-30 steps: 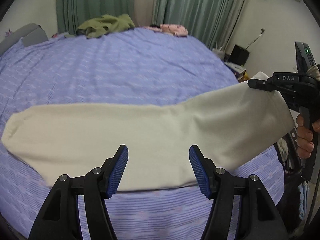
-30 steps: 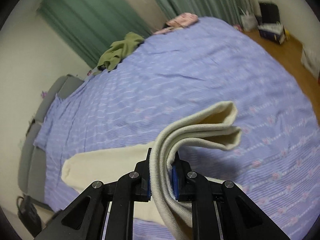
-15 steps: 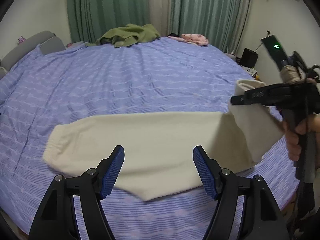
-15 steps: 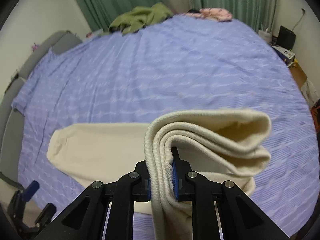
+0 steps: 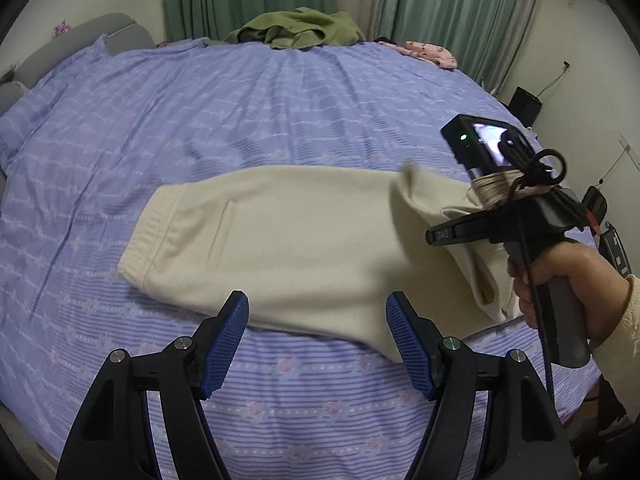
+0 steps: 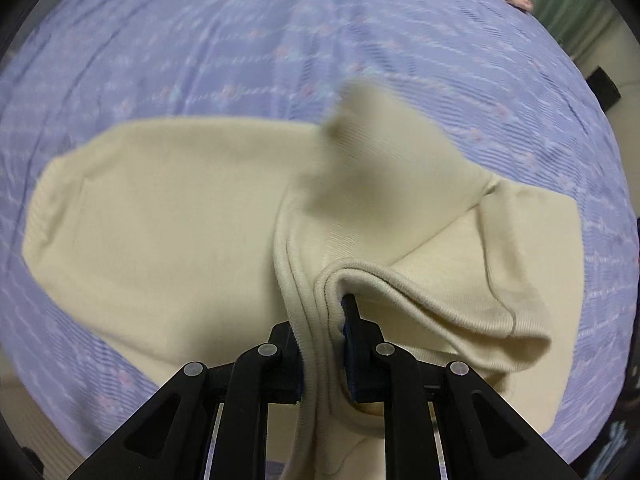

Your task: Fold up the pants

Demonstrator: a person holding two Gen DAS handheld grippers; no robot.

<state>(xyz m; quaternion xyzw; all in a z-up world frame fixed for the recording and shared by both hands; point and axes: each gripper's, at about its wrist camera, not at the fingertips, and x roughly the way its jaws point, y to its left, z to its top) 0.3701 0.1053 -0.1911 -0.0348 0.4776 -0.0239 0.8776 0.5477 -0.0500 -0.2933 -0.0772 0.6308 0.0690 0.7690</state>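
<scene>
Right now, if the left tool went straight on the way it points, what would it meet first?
Probably the near edge of the cream pants lying on the purple bedsheet; the open left tool holds nothing, though depth is unclear.

cream pants (image 5: pixel 304 240), lilac striped floral bedsheet (image 5: pixel 240 120)

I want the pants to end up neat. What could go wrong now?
The right gripper has just been loosening while the bunched cuff end of the cream pants sits between its fingers, so the cuffs may drop crooked instead of lined up with the waistband. The lifted part also sags over the bed edge, so it could slide off. The left gripper is open and holds nothing, so nothing steadies the flat part.
</scene>
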